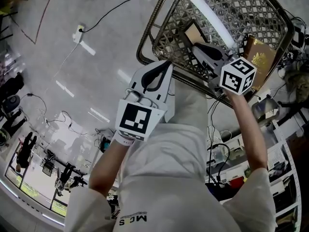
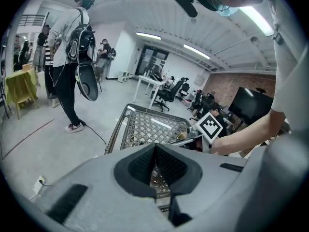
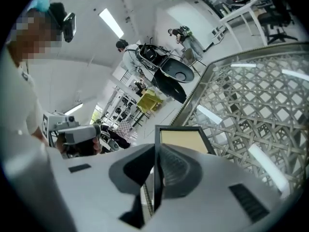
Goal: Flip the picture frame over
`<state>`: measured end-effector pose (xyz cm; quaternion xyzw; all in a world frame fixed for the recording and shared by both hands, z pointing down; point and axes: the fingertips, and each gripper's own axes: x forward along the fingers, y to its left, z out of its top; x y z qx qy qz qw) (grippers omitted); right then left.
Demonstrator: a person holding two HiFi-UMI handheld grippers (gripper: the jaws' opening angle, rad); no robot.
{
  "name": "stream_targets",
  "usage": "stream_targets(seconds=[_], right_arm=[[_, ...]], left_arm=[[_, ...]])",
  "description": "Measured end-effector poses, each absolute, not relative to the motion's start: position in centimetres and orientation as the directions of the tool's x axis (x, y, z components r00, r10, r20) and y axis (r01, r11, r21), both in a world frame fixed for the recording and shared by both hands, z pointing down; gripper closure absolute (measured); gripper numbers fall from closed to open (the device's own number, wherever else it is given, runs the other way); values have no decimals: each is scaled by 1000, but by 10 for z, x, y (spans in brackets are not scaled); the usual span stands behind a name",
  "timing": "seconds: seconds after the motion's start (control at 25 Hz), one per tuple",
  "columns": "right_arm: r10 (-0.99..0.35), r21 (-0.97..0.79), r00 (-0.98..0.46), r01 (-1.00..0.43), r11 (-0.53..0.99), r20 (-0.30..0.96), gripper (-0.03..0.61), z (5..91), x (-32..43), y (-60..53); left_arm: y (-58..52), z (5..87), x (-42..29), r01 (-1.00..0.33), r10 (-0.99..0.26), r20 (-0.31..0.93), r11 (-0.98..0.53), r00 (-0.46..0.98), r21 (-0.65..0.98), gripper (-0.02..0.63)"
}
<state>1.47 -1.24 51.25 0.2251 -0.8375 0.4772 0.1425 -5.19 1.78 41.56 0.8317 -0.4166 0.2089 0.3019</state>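
Grips the frame point(image 3: 183, 141) in the right claw point(image 3: 155, 153), pads pinched on one dark side border, with the long axis running straight away from the claw and the tan face showing. Holds it inside the wire basket point(image 1: 149, 28), seemingly off the mesh floor. Leaves the left claw point(image 1: 155, 79) closed on nothing, just outside the near rim and farther from the frame. Likely calls for a roll of the right wrist to bring the other face up. Shows nothing else in the basket

It is a large open office or lab: a white desk point(image 2: 147, 82), black office chairs point(image 2: 170, 92), a big monitor point(image 2: 251, 111), ceiling strip lights point(image 2: 195, 50), cables point(image 1: 118, 8) on the floor.
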Motion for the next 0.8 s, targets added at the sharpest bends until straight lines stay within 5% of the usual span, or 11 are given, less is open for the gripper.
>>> stream_targets(seconds=[0.8], right_arm=[[-286, -923, -918, -336, 189, 276, 531, 507, 4, -25]], left_arm=[[10, 417, -56, -825, -563, 610, -456, 557, 333, 589]])
